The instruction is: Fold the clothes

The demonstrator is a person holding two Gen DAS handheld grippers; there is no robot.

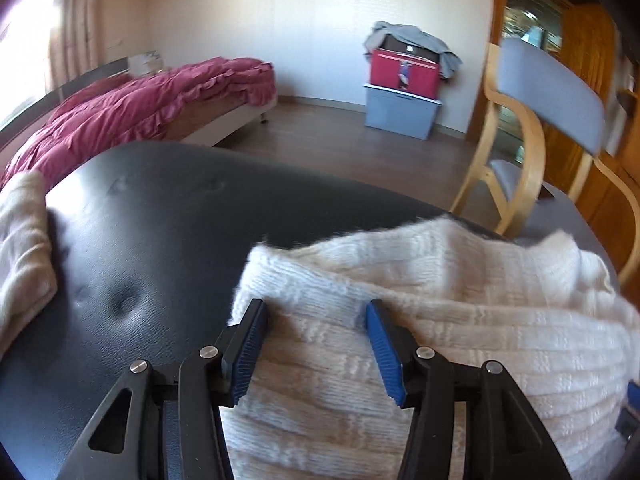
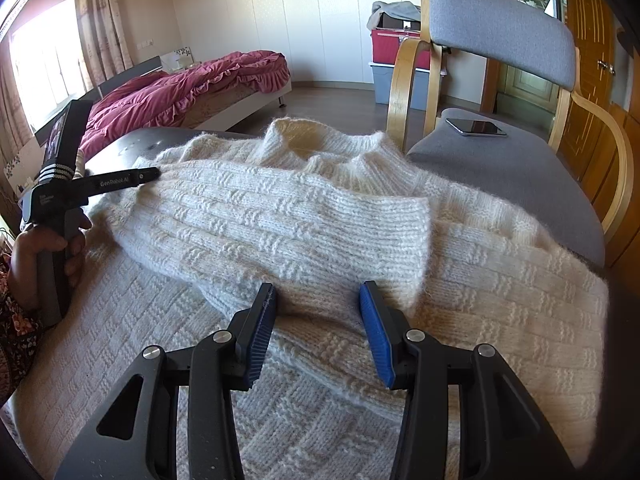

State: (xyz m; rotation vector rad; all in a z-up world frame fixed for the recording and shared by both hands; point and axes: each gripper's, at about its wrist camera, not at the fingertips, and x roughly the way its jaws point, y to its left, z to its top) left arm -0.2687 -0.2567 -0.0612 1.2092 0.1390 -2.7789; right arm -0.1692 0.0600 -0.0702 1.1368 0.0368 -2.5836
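Bright window [image 2: 44, 60] glare left; fisheye-bent, dark-vignetted edges.

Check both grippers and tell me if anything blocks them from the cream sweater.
Nothing visible does. The left gripper and the right gripper both stand open directly over the sweater, with only knit between the pads. The phone lies apart on the chair seat.

Both wrist cameras look steeply down, close over the cream sweater [image 2: 320, 216], seemingly facing the bed [image 1: 132, 100]
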